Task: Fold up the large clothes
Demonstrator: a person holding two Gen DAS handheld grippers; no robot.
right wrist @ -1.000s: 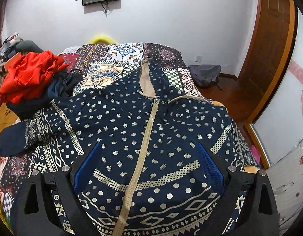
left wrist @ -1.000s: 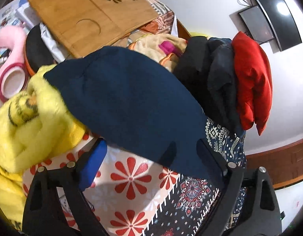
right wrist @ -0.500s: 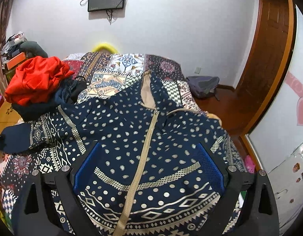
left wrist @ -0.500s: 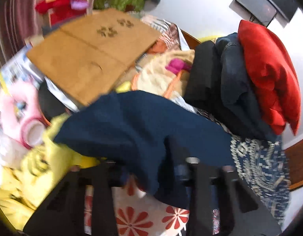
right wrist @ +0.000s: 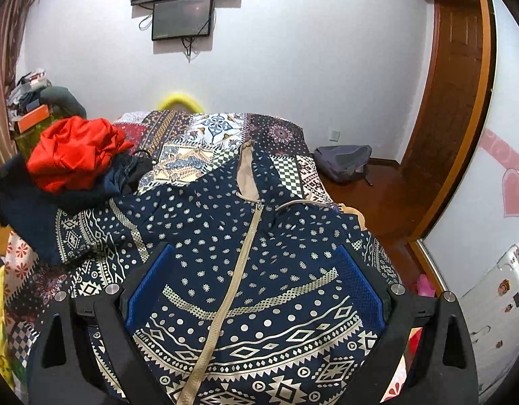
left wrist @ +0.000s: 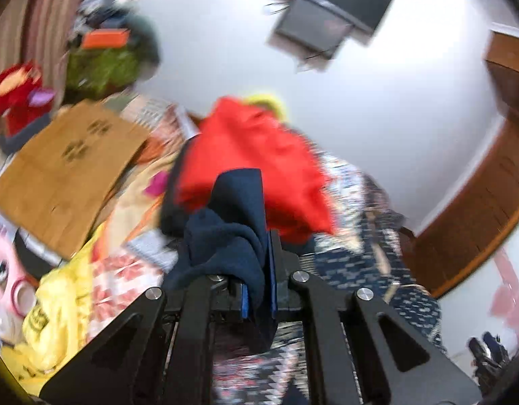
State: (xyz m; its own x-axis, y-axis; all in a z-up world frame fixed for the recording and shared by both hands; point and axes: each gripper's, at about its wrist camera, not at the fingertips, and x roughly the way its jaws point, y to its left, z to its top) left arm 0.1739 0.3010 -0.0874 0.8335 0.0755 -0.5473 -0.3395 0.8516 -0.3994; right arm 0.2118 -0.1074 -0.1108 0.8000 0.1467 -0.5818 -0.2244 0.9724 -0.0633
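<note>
Fabric of the navy sleeve cuff point(left wrist: 239, 236) now sits pinched between the blue pads of my left gripper point(left wrist: 259, 290). A second ago those jaws stood wide apart with the cuff lying flat on the bedspread ahead of them; half a second ago they were closing on it. They have since shut on it and lifted, so the cloth bunches up and folds over the tips, and the blurred left view points higher into the room. I judge that the sleeve is secured and ready to be carried inward over the body of the garment.

My right gripper point(right wrist: 256, 290) has not changed: its jaws stand wide apart, holding nothing, hovering above the lower front of the patterned hoodie point(right wrist: 259, 236). The hoodie lies spread face up on the bed point(right wrist: 205, 128), zipper point(right wrist: 239, 260) running from 6 o'clock toward 12 o'clock, hood pointing at 12 o'clock. In the right view the raised sleeve runs off toward 9 o'clock.

Farther out, at 10 o'clock, a red garment point(right wrist: 74, 152) tops a dark pile of clothes just beside that sleeve. Beyond the bed, a monitor point(right wrist: 183, 17) hangs on the wall at 12 o'clock.

Next requirement, in my judgement: draw the cuff toward the zipper line without dragging the neighbouring pile; the right gripper remains free to hold the hem flat.
</note>
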